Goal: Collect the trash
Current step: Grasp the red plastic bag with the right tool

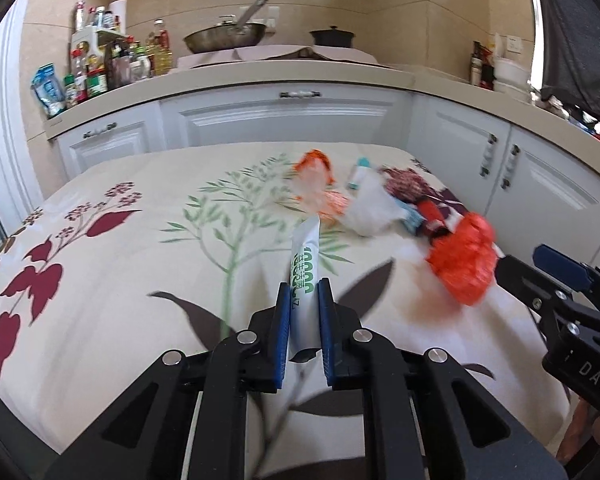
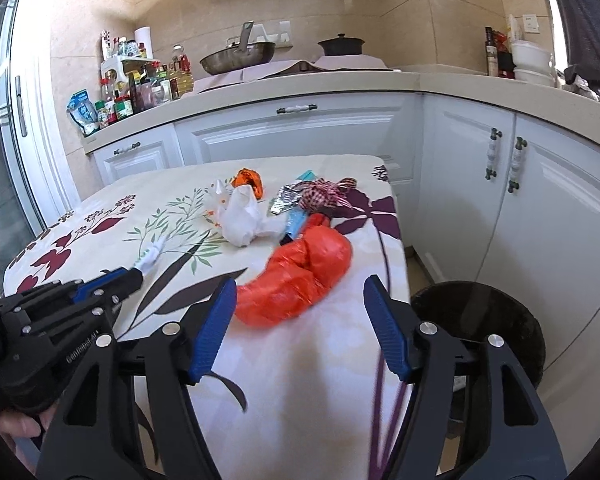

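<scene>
My left gripper (image 1: 304, 294) is shut on a white sachet with green print (image 1: 303, 268) and holds it above the floral tablecloth (image 1: 140, 240). In the right wrist view the left gripper (image 2: 138, 270) shows at the left with the sachet (image 2: 152, 254) sticking out. My right gripper (image 2: 300, 292) is open and empty, just in front of a crumpled orange plastic bag (image 2: 300, 276), which also shows in the left wrist view (image 1: 464, 260). Behind it lie a crumpled white tissue (image 2: 246, 216), an orange foil wrapper (image 2: 250, 180), a checked ribbon (image 2: 326, 194) and silver and blue wrappers (image 2: 286, 204).
A dark round bin (image 2: 496, 332) stands on the floor at the table's right edge. White cabinets (image 2: 292, 132) and a counter with a wok (image 2: 236, 58), pot (image 2: 340, 46) and bottles (image 2: 140, 88) run behind and to the right.
</scene>
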`<state>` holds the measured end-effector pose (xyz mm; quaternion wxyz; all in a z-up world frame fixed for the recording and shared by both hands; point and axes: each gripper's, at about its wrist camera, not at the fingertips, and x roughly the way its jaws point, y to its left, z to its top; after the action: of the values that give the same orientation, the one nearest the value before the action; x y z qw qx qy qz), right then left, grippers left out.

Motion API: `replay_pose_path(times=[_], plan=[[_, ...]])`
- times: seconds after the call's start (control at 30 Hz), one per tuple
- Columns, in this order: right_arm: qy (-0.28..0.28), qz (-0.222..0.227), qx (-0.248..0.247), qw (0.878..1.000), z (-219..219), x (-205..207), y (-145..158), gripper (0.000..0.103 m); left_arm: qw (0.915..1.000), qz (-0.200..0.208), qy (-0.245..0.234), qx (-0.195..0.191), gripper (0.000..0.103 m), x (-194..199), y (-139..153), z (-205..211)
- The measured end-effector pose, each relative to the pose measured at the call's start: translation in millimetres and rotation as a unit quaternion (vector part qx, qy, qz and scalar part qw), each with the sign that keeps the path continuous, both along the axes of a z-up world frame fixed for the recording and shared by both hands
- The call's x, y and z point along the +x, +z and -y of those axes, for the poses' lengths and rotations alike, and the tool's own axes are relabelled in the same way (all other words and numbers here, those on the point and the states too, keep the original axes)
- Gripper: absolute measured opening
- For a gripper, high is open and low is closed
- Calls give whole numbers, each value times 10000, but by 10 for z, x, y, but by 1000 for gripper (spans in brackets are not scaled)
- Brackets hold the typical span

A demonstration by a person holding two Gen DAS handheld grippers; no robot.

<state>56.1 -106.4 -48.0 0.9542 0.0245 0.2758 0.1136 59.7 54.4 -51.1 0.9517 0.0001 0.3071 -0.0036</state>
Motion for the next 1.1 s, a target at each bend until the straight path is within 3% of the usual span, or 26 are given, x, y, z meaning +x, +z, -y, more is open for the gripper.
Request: replay_pose_path(times=[0.3,0.37,0.47,0.67,1.1], plan=[[0,-482,-305,9984,-201,231,-99,63,9994,-152,290,-109,15,97,-49,-317],[17,-586,-335,9977,-211,262,-119,55,9993,-172,300,-128,15,103,-55,-340],[105,-761,-319,9965,-213,299,-168,35,9993,-178,300,-166,15,117,-58,-364],[187,-645,-185,9976,-158,243,-153,13,9993,-196,265,-187,15,111,-59,-327],[152,-181,-124,9996,63,25,12,10,9998,-59,80,-157,15,-3,65,-64]])
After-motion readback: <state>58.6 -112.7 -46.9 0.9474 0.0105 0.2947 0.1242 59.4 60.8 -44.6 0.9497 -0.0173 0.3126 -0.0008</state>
